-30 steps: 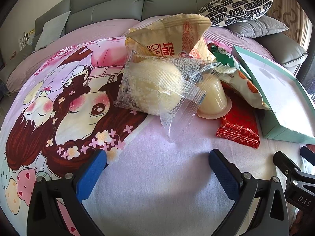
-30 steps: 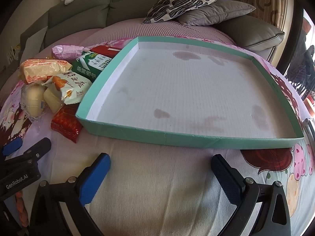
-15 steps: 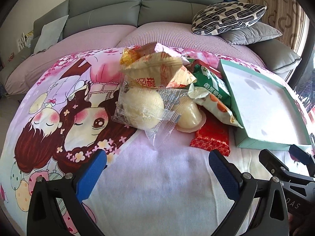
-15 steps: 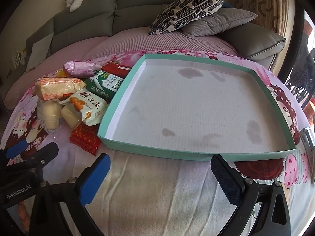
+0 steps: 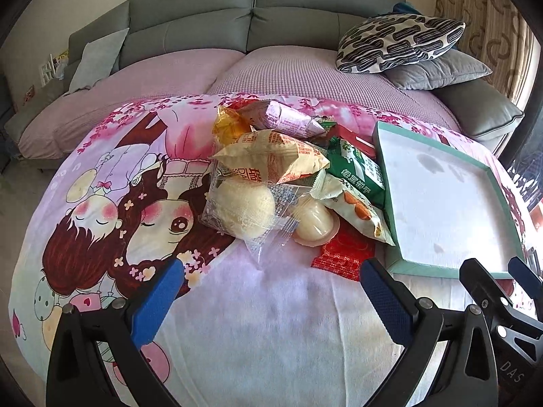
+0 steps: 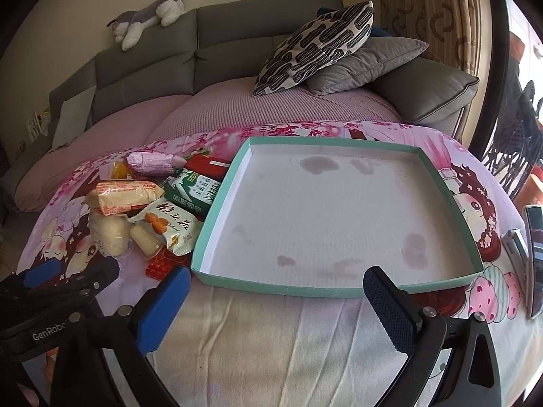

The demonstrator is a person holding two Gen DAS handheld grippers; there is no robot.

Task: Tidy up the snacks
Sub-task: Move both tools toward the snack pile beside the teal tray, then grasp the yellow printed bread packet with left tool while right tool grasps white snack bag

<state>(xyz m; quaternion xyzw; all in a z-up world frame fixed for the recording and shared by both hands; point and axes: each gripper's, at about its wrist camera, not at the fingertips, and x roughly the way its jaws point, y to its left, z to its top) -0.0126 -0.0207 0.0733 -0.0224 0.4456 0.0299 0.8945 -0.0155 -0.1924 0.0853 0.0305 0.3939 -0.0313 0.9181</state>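
A heap of snack packets lies on the pink cartoon cloth (image 5: 101,210): a clear-wrapped pale bun (image 5: 242,212), a beige packet (image 5: 271,157), a pink packet (image 5: 285,120), a green packet (image 5: 359,169), a jelly cup (image 5: 315,224) and a red packet (image 5: 342,254). The heap also shows in the right wrist view (image 6: 149,210). A shallow teal box (image 6: 271,286) with a white floor lies right of the heap and holds nothing. My left gripper (image 5: 271,295) is open and empty, short of the heap. My right gripper (image 6: 276,303) is open and empty, before the box's near wall.
A grey sofa (image 5: 203,23) with a patterned pillow (image 5: 397,42) and a grey cushion (image 6: 366,64) stands behind. A plush toy (image 6: 149,17) lies on the sofa back. A phone (image 6: 534,261) lies at the cloth's right edge.
Both grippers have drawn back and up from the snacks and the box, so these look smaller and farther. Both stay open and empty. The snacks have not moved.
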